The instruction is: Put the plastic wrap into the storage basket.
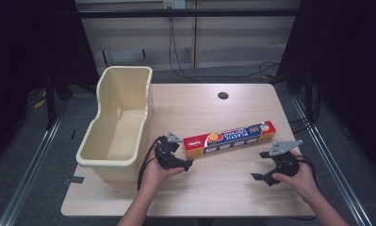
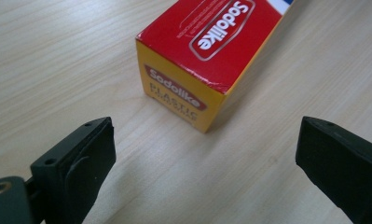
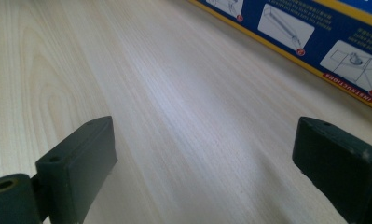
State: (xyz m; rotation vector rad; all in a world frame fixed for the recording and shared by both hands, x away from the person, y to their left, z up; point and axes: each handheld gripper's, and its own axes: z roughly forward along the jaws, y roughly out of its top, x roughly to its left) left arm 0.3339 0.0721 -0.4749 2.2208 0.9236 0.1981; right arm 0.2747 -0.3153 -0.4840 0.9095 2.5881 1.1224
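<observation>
A long plastic-wrap box [image 1: 229,138], red at one end with blue and yellow panels, lies flat across the middle of the wooden table [image 1: 209,183]. My left gripper [image 1: 188,165] sits just in front of the box's red left end, jaws wide apart and empty. In the left gripper view that red and yellow end [image 2: 197,60] lies ahead, beyond the jaws' gap [image 2: 204,158]. My right gripper [image 1: 258,178] rests near the table's front right, open and empty, a little short of the box. The right gripper view has the box's blue instruction side [image 3: 314,32] at upper right, past its gap [image 3: 204,158].
A cream plastic tub [image 1: 117,127] stands empty at the table's left side, close beside my left hand. A round cable hole [image 1: 223,95] is near the table's far edge. Cables run on the floor behind the table.
</observation>
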